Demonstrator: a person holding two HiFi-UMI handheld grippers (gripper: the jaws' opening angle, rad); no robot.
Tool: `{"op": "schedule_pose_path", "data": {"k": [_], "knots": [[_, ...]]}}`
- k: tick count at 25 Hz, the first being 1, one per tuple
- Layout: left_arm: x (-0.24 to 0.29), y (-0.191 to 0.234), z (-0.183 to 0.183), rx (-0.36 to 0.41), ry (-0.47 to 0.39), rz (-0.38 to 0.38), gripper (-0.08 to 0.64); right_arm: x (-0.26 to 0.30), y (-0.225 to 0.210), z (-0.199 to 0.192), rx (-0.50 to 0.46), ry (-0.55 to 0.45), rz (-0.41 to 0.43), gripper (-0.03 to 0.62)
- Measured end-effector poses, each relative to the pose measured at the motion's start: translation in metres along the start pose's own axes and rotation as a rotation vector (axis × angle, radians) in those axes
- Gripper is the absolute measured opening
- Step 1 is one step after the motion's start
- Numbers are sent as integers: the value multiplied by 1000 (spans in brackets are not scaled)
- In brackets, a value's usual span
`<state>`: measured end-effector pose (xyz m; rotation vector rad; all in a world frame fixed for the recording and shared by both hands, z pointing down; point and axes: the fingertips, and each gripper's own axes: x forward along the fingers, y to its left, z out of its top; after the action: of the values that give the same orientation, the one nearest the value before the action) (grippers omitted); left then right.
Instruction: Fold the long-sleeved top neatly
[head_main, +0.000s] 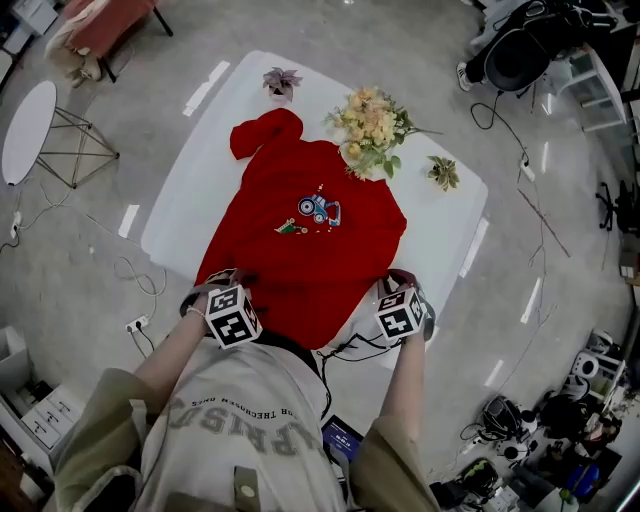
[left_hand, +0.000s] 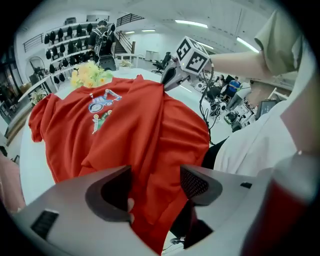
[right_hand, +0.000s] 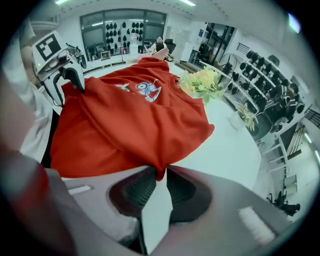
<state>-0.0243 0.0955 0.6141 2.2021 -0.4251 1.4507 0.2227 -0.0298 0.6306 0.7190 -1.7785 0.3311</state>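
Folding is barely starting: the red top (head_main: 300, 225) is lying spread, print up, on the white tabletop (head_main: 445, 225), its hem reaching the near edge at the head view's bottom. The right tongs (right_hand: 160, 176) are clenching a hem corner, while the left tongs (left_hand: 156, 184) are gaping, hem cloth loose between them. Flowers (head_main: 372, 125) at upper right are crowding the top's far edge; the tabletop's left strip is offering room.

Workshop lab (floor cables (head_main: 137, 272), equipment shelves (left_hand: 65, 55))
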Motion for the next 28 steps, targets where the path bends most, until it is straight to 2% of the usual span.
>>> {"op": "schedule_pose_path", "data": {"k": [2,4,5,7,9,12,15,18,23,28], "knots": [[-12,2,5,-29,-51,-4,304,-4,1,0,29,-10,36,92],[-31,13,9,-79,-117,19,314,-12,2,1,78,-32,97,276],[-43,21,10,-103,-147,40,316,-18,2,4,97,-55,114,302],[-64,40,9,-132,-178,96,315,-35,1,13,129,-120,121,302],[-80,61,2,-138,-173,161,316,-53,5,26,158,-194,127,302],[-98,99,-5,-133,-166,246,315,-76,15,56,182,-299,130,302],[-111,138,-13,-103,-165,293,315,-94,35,99,219,-391,115,302],[-130,174,-25,-24,-141,314,316,-110,66,147,282,-464,91,302],[-147,235,-38,142,-124,277,316,-113,120,215,366,-496,9,302],[-143,297,-34,260,-126,300,315,-85,155,292,346,-512,-13,302]]}}
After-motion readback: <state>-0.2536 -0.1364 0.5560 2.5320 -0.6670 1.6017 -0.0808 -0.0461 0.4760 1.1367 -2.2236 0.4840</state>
